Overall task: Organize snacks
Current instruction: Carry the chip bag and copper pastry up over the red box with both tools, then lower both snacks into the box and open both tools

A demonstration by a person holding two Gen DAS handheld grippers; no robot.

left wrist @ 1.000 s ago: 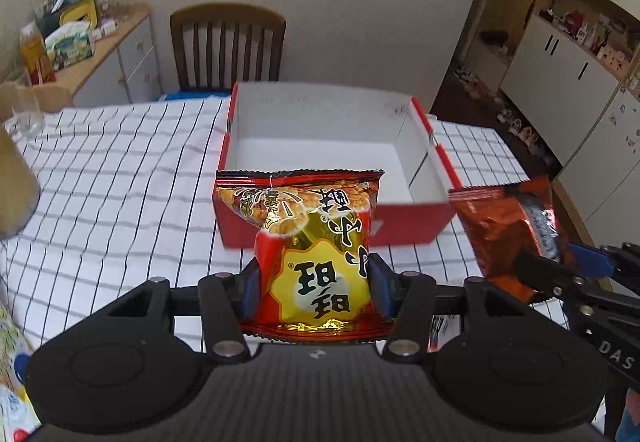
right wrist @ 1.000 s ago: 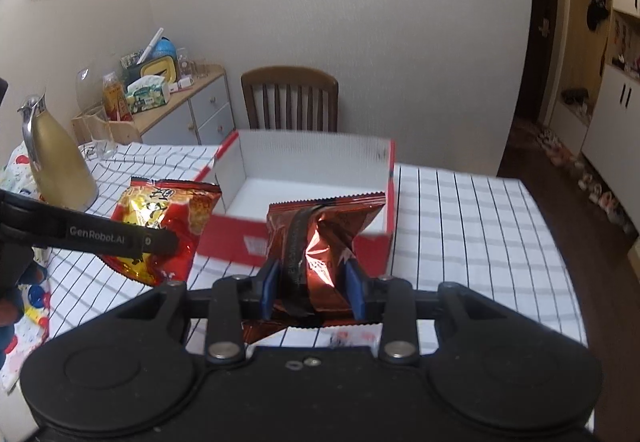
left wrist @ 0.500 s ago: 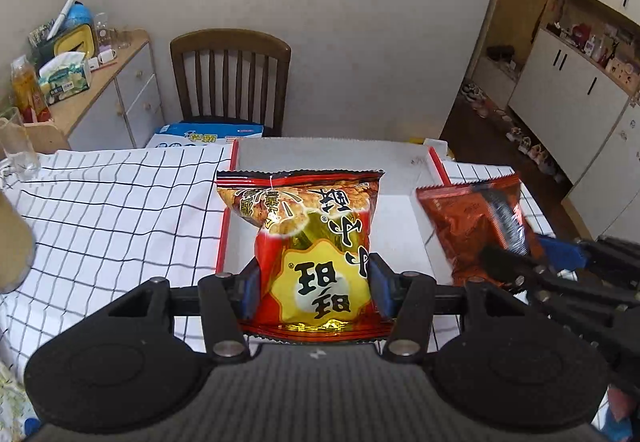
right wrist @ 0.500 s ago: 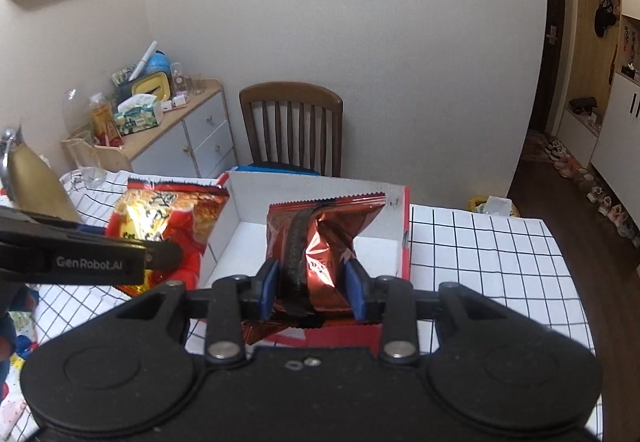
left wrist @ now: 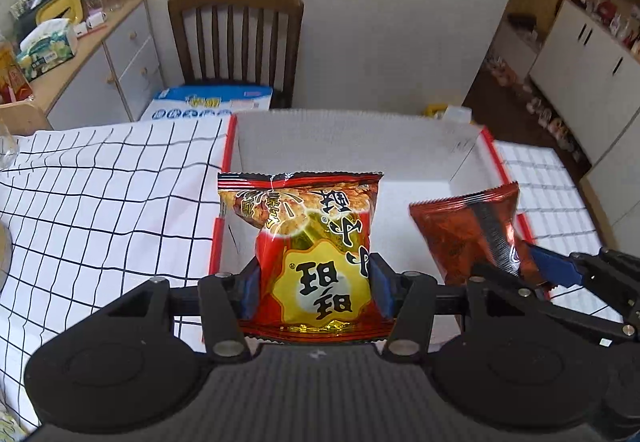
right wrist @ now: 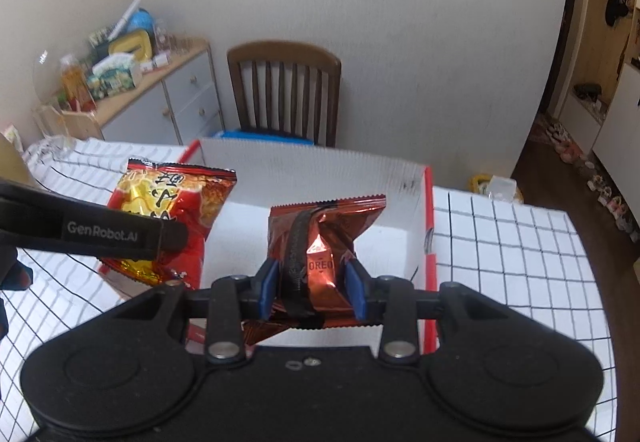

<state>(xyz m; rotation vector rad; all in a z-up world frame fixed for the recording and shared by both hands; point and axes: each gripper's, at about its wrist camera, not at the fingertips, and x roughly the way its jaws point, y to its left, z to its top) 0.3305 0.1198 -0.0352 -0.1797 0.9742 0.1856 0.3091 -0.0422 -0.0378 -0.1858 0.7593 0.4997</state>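
Observation:
My left gripper (left wrist: 314, 292) is shut on a red and yellow snack bag (left wrist: 308, 242) and holds it upright above the open red box (left wrist: 490, 150) with a white inside. My right gripper (right wrist: 312, 288) is shut on a dark red Oreo bag (right wrist: 320, 238), also held above the box (right wrist: 428, 218). The Oreo bag (left wrist: 472, 230) shows to the right in the left wrist view. The red and yellow bag (right wrist: 168, 210) shows to the left in the right wrist view. The box floor that shows is bare.
The box stands on a table with a black-grid white cloth (left wrist: 100, 194). A wooden chair (left wrist: 236, 38) with a blue and white pack (left wrist: 212, 104) on its seat is behind it. A cluttered sideboard (right wrist: 160, 98) is at the back left.
Both grippers have moved forward and up with their bags, from in front of the box to above its inside. Both bags stay gripped.

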